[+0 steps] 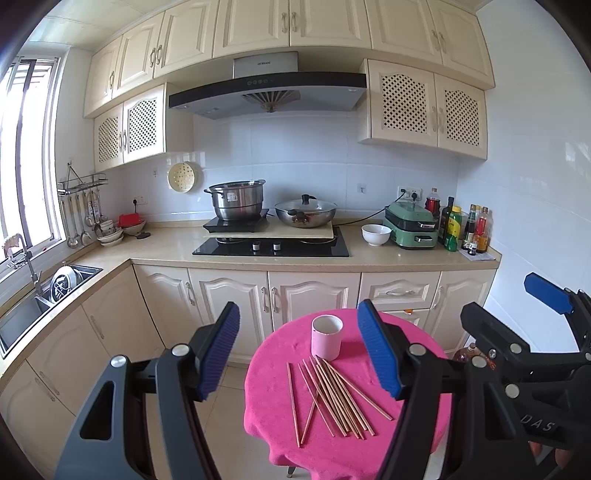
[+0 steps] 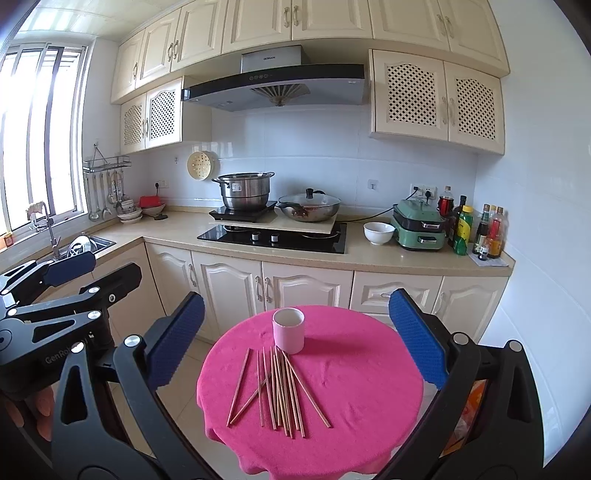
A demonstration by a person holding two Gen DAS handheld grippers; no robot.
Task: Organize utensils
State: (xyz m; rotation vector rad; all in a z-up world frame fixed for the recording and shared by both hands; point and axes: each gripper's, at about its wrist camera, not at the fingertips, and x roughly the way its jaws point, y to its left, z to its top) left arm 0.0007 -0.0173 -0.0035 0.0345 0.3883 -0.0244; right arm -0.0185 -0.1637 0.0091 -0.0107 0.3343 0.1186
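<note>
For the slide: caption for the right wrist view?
Open right tongs above chopsticks and pink cup on pink table.

Home kitchen: range hood [image 1: 267,92], hob [image 1: 271,246], sink [image 1: 44,295], cabinets [image 1: 258,26].

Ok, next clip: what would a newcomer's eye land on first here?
The bright pink cloth over the small round table in the foreground, with a loose scatter of wooden chopsticks lying on it. Just behind them stands an upright pink cup. The left gripper and right gripper both hang open above the table, holding nothing.
</note>
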